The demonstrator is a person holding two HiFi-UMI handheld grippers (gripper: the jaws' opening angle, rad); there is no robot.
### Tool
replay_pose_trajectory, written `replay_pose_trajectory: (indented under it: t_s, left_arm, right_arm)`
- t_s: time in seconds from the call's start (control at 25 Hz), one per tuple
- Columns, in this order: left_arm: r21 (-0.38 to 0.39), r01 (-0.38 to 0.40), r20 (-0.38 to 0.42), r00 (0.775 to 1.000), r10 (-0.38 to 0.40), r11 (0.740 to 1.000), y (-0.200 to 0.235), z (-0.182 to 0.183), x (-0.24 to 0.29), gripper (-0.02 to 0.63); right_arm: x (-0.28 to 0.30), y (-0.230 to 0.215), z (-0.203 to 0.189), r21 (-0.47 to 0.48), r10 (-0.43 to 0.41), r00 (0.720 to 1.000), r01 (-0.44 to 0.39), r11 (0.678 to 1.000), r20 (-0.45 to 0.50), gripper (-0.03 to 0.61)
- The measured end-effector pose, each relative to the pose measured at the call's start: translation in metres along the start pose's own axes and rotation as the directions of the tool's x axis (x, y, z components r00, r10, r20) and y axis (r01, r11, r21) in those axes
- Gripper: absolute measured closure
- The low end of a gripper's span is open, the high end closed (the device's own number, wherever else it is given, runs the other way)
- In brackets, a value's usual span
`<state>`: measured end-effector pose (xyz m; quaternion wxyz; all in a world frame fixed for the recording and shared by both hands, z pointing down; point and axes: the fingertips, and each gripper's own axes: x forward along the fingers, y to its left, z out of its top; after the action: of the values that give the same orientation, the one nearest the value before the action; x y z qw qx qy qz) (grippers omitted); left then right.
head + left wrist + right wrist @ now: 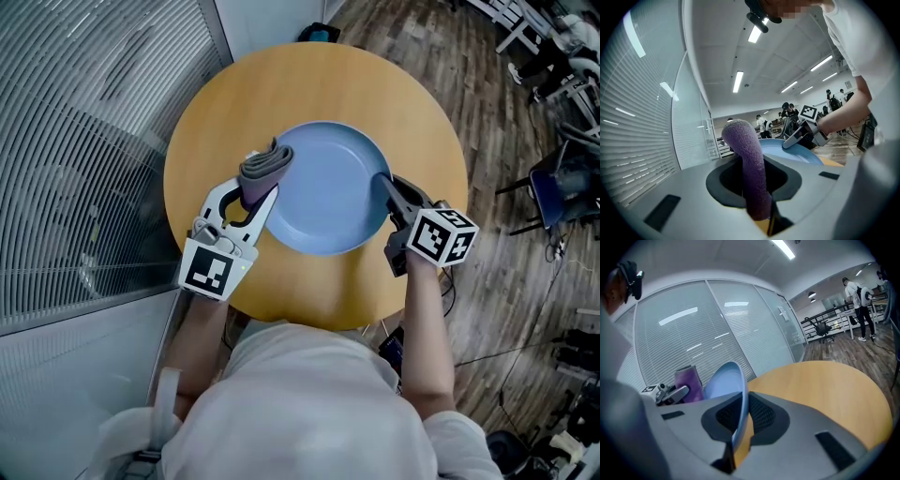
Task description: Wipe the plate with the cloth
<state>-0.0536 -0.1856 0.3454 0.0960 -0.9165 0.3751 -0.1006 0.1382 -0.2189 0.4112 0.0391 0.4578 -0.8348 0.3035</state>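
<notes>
Right gripper (386,187) clamps the plate (323,192) by its rim, toward the table (319,80) near edge; plate rigid, probably slippery. Left gripper (262,187) pinches the soft, limp cloth (265,161) mid-fold.

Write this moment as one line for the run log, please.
left gripper: shut on cloth | right gripper: shut on plate rim | cloth: at plate's left edge | plate: over round table
</notes>
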Motion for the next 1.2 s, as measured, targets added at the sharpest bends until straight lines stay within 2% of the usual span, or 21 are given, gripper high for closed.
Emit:
replay_pose_trajectory:
  t_s: [0.2, 0.56, 0.84, 1.2]
  left_arm:
    - [0.056, -0.018, -0.047, 0.999, 0.021, 0.998, 0.003, 0.005, -0.004, 0.537]
    - [0.157, 0.004, -0.133, 0.991, 0.017, 0.988, -0.012, 0.003, -0.008, 0.537]
    - [0.12, 0.008, -0.187, 0.982, 0.015, 0.993, -0.01, -0.004, -0.002, 0.537]
    - [0.166, 0.054, -0.27, 0.963, -0.007, 0.985, -0.02, -0.017, -0.002, 0.537]
  right_arm:
    - [-0.011, 0.018, 0.004, -0.015, 0.021, 1.0, -0.021, 1.0, 0.003, 0.545]
    - [-0.026, 0.042, -0.005, -0.061, 0.033, 0.999, -0.034, 0.998, -0.016, 0.545]
    - [-0.028, 0.059, -0.004, -0.105, 0.046, 0.999, -0.048, 0.993, -0.025, 0.54]
    - [-0.027, 0.08, -0.021, -0.099, 0.073, 0.996, -0.077, 0.992, -0.047, 0.534]
